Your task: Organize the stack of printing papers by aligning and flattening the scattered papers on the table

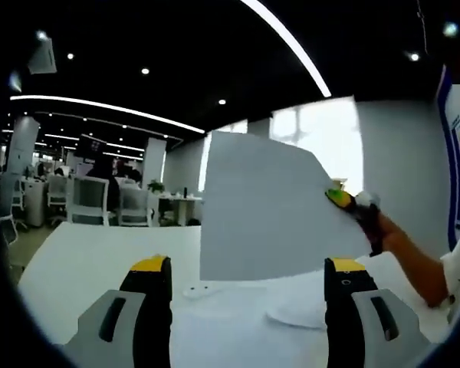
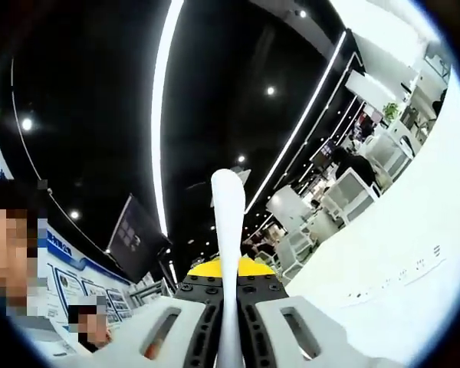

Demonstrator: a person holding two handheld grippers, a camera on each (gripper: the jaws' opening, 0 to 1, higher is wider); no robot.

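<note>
Jaws of the left gripper stand wide apart over the white table, gripping nothing. Beyond them a sheet hangs upright in the air above the table, pinched at its right edge by the right gripper. From that gripper's own camera, the jaws are clamped on the sheet's edge.

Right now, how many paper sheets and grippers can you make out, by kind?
Sheets held up in the air: 1, sheet of paper, pinched by the right gripper.
Papers lying on the table: 1 loose pile; separate sheets cannot be told.
Grippers: 2, with the left gripper open.
Total: 4.
</note>
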